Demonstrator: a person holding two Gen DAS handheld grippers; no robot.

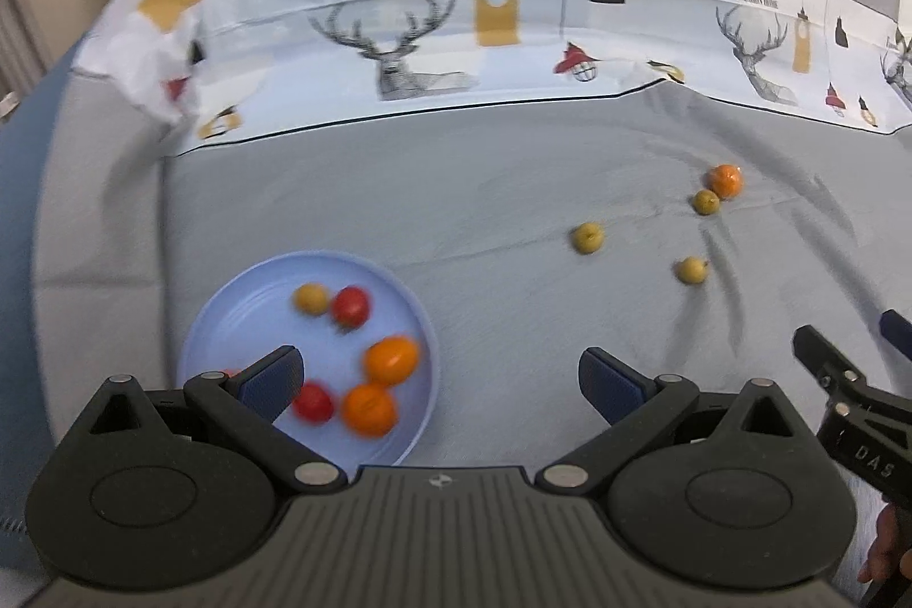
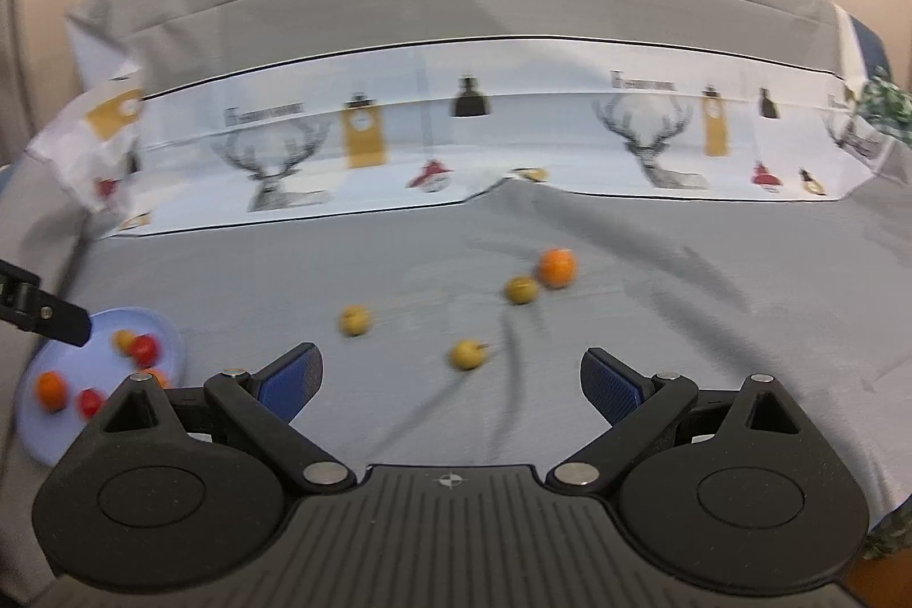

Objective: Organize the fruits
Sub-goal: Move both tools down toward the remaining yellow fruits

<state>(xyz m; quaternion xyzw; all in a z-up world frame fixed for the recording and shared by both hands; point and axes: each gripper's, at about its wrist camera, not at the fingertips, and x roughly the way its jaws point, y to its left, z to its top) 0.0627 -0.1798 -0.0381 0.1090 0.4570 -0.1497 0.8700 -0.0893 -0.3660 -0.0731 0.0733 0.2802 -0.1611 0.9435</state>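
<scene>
Fruits: four loose on the grey cloth (image 2: 655,323), several already in the blue plate (image 1: 228,306), both claws released and empty, so we line our right gripper (image 2: 450,374) squarely over the nearest yellow fruit (image 2: 466,354) before closing gently.

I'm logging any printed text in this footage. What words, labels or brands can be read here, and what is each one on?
"FASHION HOME": on the printed cloth band, above the stag drawing.
"FASHION HOME": again on the same band further right, smaller.
"DAS": on the black body of the right claw, seen from the left wrist view.
In the right wrist view the band's lettering is too blurred to read.
</scene>
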